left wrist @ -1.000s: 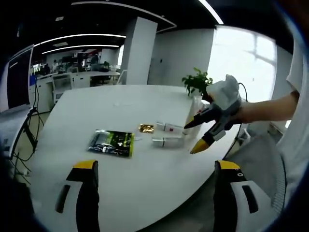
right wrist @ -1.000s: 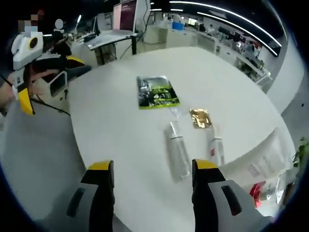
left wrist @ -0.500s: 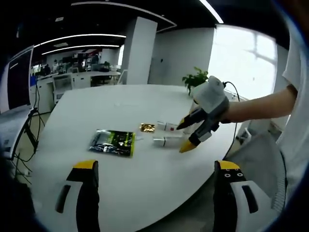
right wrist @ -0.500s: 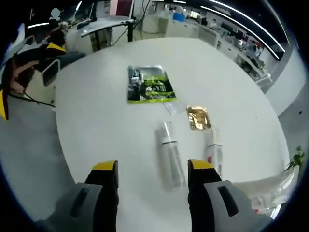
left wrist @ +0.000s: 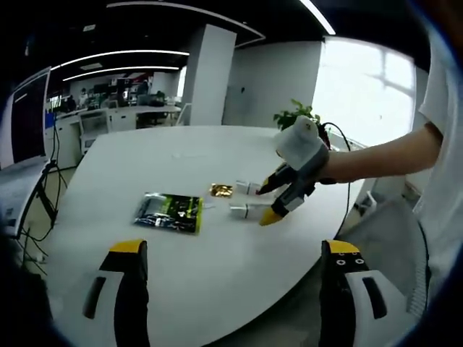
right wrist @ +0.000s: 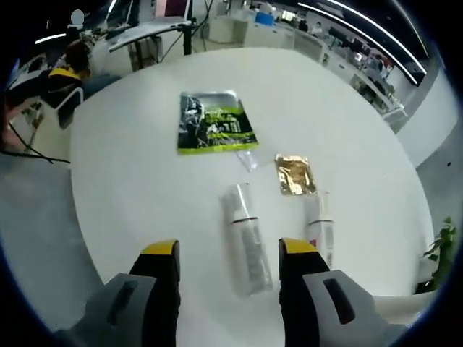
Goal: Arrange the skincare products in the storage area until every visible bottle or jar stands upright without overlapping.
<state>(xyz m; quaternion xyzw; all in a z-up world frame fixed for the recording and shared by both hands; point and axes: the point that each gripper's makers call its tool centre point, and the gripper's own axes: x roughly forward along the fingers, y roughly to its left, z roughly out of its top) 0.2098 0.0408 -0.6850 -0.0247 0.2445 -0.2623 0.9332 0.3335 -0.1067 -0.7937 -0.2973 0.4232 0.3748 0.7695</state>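
1. Change since one second ago: right gripper [left wrist: 278,194] moved in from beside the plant [left wrist: 295,118] and lowered over the two lying bottles. In the right gripper view the clear bottle [right wrist: 245,240] has grown larger and shifted toward the gap between the fingers [right wrist: 160,253]. Judged meaning: approach phase of the first pick; no bottle stood up yet.
2. Right gripper state: fingers spread apart, nothing between them. Yellow tips sit just above the table [right wrist: 137,166], flanking the bottom end of the clear bottle.
3. Clear bottle position: flat on the table, long axis roughly parallel to the fingers, cap end pointing away toward the green packet [right wrist: 214,121]. Contact with either finger: none visible.
4. White tube [right wrist: 319,230]: flat on the table, just beside the clear bottle on its right, apart from it, close to the right-hand finger. Gold sachet [right wrist: 294,174] lies just beyond the tube.
5. Left gripper [left wrist: 231,285]: fingers spread wide, empty, held back near the table edge, well apart from both bottles.
6. Judged risk: right-hand finger may snag the white tube on closing.
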